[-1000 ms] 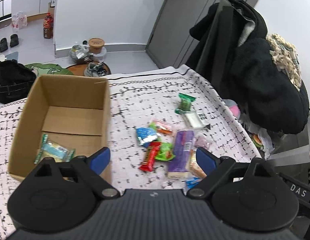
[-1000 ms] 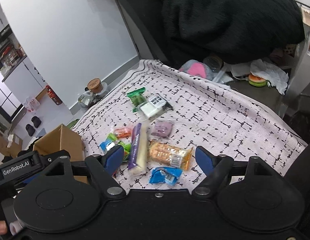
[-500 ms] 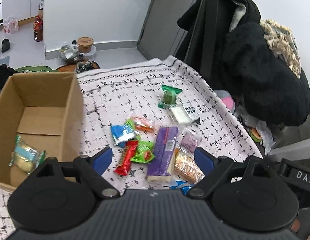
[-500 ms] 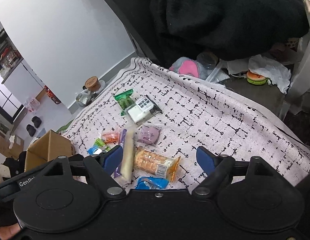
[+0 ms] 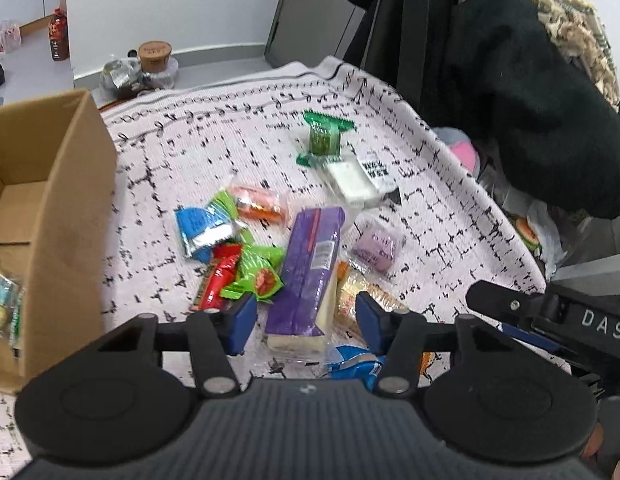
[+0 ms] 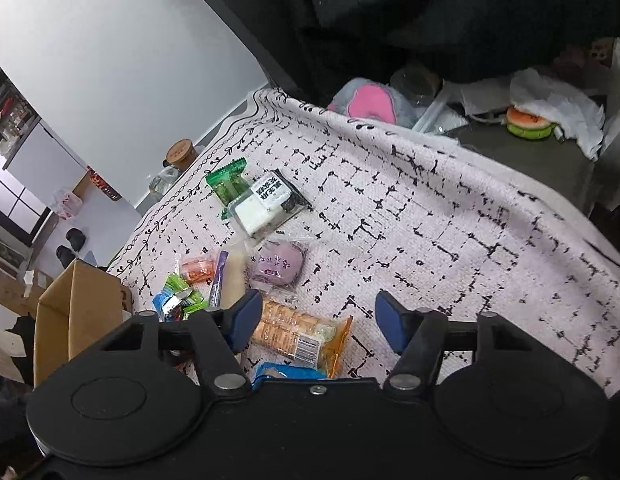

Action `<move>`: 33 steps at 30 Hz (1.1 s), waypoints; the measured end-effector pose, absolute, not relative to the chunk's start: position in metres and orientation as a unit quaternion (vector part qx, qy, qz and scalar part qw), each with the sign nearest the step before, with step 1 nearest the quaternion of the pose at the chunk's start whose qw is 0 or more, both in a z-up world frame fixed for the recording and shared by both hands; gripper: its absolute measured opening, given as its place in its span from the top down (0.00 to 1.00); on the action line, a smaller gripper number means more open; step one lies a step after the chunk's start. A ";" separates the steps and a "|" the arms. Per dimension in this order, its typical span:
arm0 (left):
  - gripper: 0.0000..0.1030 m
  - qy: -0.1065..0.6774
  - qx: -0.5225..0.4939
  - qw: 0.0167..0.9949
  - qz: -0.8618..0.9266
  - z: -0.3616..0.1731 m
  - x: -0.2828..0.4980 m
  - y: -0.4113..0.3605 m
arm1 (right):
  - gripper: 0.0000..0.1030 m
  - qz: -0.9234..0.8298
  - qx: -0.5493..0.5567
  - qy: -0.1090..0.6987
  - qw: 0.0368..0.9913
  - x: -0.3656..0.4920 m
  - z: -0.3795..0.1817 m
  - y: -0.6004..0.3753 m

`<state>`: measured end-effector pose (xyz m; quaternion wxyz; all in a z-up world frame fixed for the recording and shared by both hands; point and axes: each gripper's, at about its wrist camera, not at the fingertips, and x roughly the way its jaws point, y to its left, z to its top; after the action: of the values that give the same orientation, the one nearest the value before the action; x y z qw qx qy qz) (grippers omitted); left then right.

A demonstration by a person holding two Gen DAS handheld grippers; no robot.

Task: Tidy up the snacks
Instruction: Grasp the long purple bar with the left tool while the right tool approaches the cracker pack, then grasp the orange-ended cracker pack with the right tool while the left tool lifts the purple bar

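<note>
I'm seeing the cardboard box (image 5: pixel 65 216) cropped, one packet (image 5: pixel 1 304) inside, while both grippers (image 5: pixel 303 320) (image 6: pixel 316 320), closing, are straddling snacks beside it unpinched.

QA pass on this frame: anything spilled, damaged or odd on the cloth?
Nothing spilled or torn. Snacks lie in a loose heap: the purple pack overlaps the cracker pack, and the green wafer leans on the white pack. One snack is in the box.
</note>
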<state>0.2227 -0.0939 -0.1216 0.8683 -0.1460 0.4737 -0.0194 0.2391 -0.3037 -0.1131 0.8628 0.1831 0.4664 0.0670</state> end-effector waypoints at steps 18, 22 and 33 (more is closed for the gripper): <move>0.58 0.499 -0.153 0.853 -0.014 -0.159 0.241 -0.106 | 0.49 0.073 0.194 0.477 0.854 0.251 -0.129 -0.300; 0.58 0.501 -0.163 0.850 -0.007 -0.169 0.241 -0.104 | 0.49 0.079 0.190 0.478 0.854 0.252 -0.129 -0.297; 0.69 0.508 -0.171 0.844 -0.005 -0.167 0.231 -0.093 | 0.48 0.089 0.178 0.475 0.857 0.262 -0.132 -0.282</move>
<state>0.2315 -0.0933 -0.1666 0.8440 -0.1709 0.5084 -0.0046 0.2617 -0.2822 -0.1325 0.8573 0.1785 0.4747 0.0890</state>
